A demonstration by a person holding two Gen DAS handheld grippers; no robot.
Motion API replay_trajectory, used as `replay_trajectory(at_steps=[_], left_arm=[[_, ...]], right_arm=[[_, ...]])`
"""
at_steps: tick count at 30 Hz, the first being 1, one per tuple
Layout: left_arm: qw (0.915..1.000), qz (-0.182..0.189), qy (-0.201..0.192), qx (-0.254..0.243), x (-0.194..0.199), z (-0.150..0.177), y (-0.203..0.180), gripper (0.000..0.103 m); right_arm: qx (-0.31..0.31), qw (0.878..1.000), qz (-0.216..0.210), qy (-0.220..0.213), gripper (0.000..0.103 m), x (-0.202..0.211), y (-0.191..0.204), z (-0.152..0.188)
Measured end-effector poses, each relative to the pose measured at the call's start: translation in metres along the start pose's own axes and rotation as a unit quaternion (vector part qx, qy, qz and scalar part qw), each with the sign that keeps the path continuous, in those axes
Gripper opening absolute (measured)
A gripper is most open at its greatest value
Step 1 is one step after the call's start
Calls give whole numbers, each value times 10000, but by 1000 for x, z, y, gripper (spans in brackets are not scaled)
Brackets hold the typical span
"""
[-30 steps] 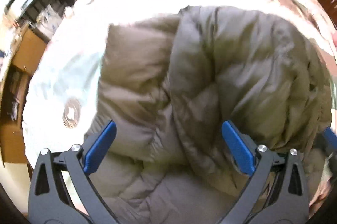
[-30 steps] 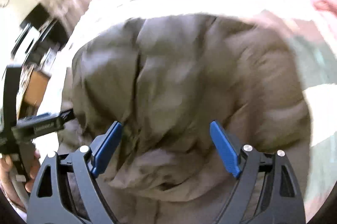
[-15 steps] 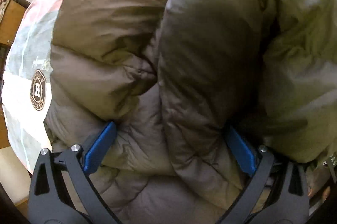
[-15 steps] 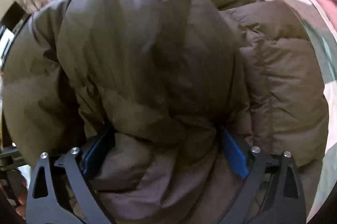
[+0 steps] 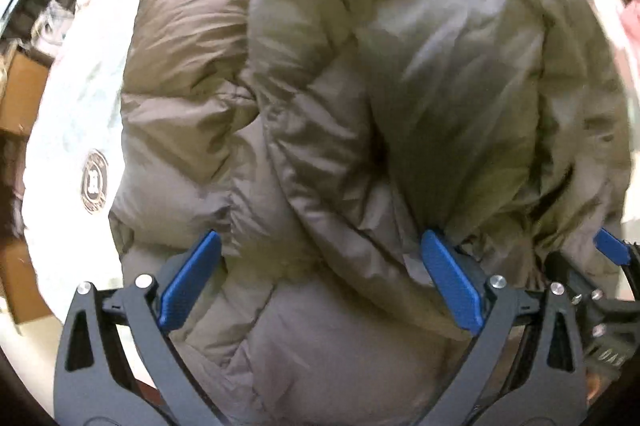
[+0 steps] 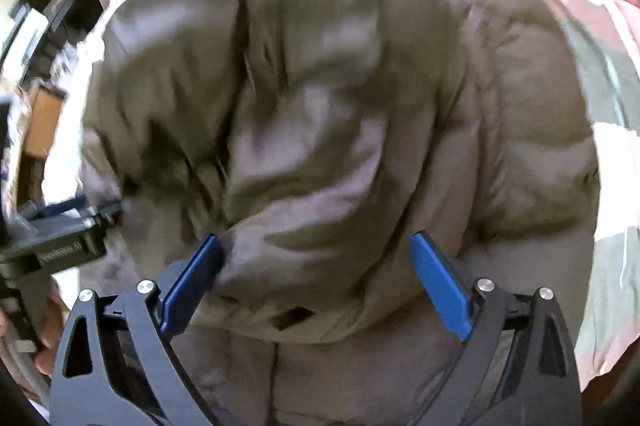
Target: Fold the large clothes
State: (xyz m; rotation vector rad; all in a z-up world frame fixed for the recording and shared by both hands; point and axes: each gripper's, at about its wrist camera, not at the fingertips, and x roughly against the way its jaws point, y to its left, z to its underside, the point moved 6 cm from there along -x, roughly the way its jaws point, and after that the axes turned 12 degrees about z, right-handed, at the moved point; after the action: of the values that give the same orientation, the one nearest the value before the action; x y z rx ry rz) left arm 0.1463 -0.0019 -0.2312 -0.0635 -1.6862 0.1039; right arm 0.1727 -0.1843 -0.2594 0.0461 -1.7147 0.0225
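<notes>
Spread wide, the left gripper [image 5: 320, 282] and right gripper [image 6: 316, 282] are seen with nothing clamped; the right jaws have just been opening, padding bulging between them. From 9 to 3 o'clock the puffy jacket [image 5: 360, 105] is heaped on the pale bedspread [image 5: 80, 97]. Light, soft, slippery and springy handling is expected; a quilted seam or hem should be pinched deeply.

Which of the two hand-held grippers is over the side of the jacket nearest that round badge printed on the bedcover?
The left hand-held gripper: the round badge shows only in its view, beside the jacket.
</notes>
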Motion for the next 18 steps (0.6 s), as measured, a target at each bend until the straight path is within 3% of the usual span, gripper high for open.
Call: replay_trajectory(at_steps=[4,9,14,18], left_arm=[[9996,-260,-56,-138,-17,-15,-10,101],[9996,-115,-223,97,-33,-35,-17,101],[9996,-47,-150,221,-30,-35,-26,101],[9992,-273,-289,-106,-11,-35,-15,101]], right_arm=[[-192,9998,-24,23,102,-30,0,-11],[-389,9979,-44,-507,102,-44,-3,-40],[-496,9978,101,-438,102,-36,0,-35],[-288,9971,215,-676,102,-11,-3,-20]])
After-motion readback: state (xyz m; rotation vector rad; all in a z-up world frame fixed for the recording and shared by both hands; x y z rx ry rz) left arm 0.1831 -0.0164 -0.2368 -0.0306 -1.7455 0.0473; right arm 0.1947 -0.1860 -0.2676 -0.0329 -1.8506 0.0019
